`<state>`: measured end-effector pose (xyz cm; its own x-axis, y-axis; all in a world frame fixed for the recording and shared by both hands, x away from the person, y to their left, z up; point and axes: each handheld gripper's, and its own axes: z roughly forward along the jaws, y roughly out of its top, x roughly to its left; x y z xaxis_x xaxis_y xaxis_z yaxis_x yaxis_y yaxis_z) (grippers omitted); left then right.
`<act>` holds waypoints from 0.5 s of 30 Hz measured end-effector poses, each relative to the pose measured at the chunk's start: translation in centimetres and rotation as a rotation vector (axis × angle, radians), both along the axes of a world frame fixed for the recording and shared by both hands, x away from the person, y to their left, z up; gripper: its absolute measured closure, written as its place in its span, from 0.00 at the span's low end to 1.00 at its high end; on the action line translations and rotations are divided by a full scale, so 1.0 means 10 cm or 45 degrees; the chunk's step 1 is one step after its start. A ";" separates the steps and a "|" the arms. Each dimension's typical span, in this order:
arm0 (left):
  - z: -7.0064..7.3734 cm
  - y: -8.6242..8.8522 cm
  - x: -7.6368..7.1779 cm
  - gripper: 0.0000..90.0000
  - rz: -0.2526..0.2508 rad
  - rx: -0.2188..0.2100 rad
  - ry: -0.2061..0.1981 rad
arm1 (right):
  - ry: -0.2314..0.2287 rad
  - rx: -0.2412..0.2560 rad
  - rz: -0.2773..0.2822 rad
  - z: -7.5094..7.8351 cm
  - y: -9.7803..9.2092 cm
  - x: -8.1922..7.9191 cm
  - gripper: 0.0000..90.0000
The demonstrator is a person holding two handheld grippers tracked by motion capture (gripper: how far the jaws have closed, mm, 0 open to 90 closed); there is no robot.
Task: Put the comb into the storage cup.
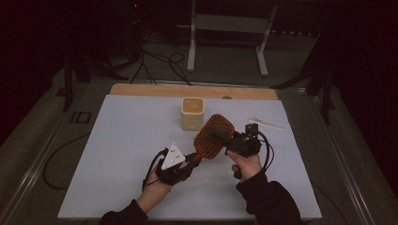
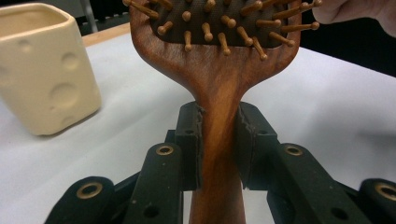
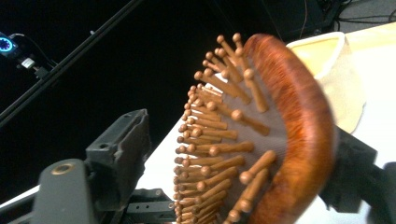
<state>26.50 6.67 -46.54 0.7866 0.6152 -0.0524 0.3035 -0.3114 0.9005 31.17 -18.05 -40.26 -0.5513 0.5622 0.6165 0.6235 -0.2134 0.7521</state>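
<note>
We work over a white counter (image 1: pixel 117 154), where a cream cup (image 1: pixel 192 113) with dimpled sides stands near the far middle and a thin white stick (image 1: pixel 266 123) lies off to the right. Between our hands, lifted off the counter, is the wooden hairbrush (image 1: pixel 213 136), pins facing the right side. The left claw (image 1: pixel 187 160) is clamped on the handle (image 2: pixel 219 140), both pads pressed flat against the wood. The right claw (image 1: pixel 231 140) straddles the brush head: one jaw sits behind the back, the other stands off the pin tips, so it is spread and not yet biting. To do this well, we judge, close the right claw gently across the rim rather than the pins, and keep the left firm until the head is secure.
</note>
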 end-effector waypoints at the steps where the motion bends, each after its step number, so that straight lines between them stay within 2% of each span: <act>1: 0.00 0.00 0.00 0.82 0.000 -0.002 0.000 | 0.002 -0.001 0.005 -0.01 0.01 0.00 0.28; 4: 0.00 0.00 0.00 0.82 0.001 -0.010 0.003 | 0.022 0.007 0.012 -0.03 0.02 0.01 0.33; 8: 0.00 0.00 0.00 0.82 -0.002 -0.006 0.007 | 0.027 -0.012 0.005 -0.06 0.04 0.00 0.45; 15: -0.03 -0.01 0.02 0.82 -0.007 -0.020 0.032 | 0.040 -0.008 0.018 -0.08 0.02 0.01 0.52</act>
